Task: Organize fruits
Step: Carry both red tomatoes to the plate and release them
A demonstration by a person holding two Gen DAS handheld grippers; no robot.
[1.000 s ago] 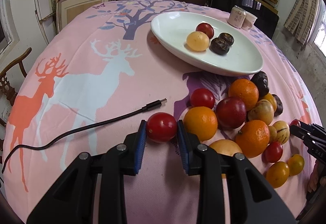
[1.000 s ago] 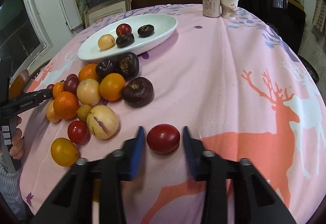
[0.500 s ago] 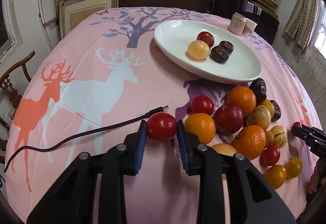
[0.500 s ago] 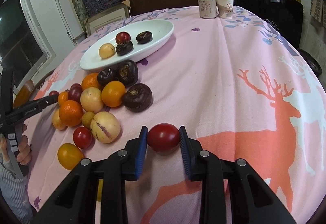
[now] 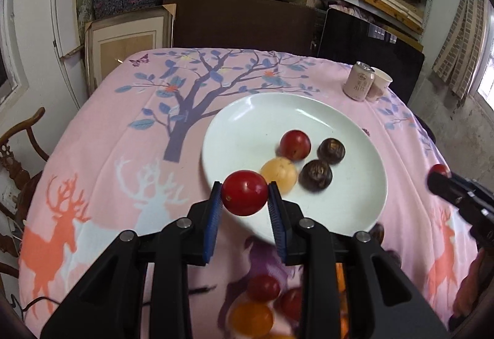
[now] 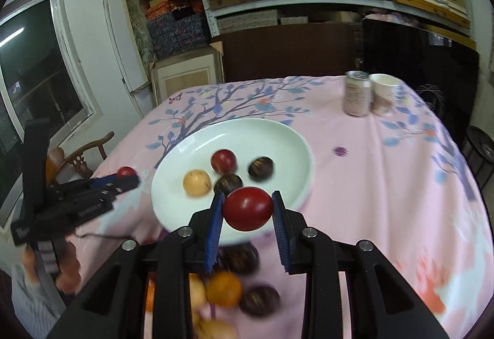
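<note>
My left gripper (image 5: 244, 196) is shut on a red tomato (image 5: 244, 192) and holds it in the air over the near left rim of the white plate (image 5: 247, 123). My right gripper (image 6: 248, 210) is shut on another red tomato (image 6: 248, 208), raised over the plate's (image 6: 287, 138) near edge. The plate holds a red fruit (image 5: 295, 144), a yellow fruit (image 5: 278, 173) and two dark brown fruits (image 5: 317, 173). The fruit pile (image 5: 259, 305) lies below, blurred and partly hidden by the fingers; it also shows in the right wrist view (image 6: 223, 289).
A drink can (image 5: 358, 85) and a paper cup (image 5: 379, 87) stand at the table's far right. A wooden chair (image 5: 18, 153) stands left of the table. Shelves, boxes and a dark board line the back wall. The left gripper shows in the right wrist view (image 6: 123, 177).
Both grippers have lifted their tomatoes off the cloth and moved forward to the plate. The fruit pile has dropped to the bottom of both views.
</note>
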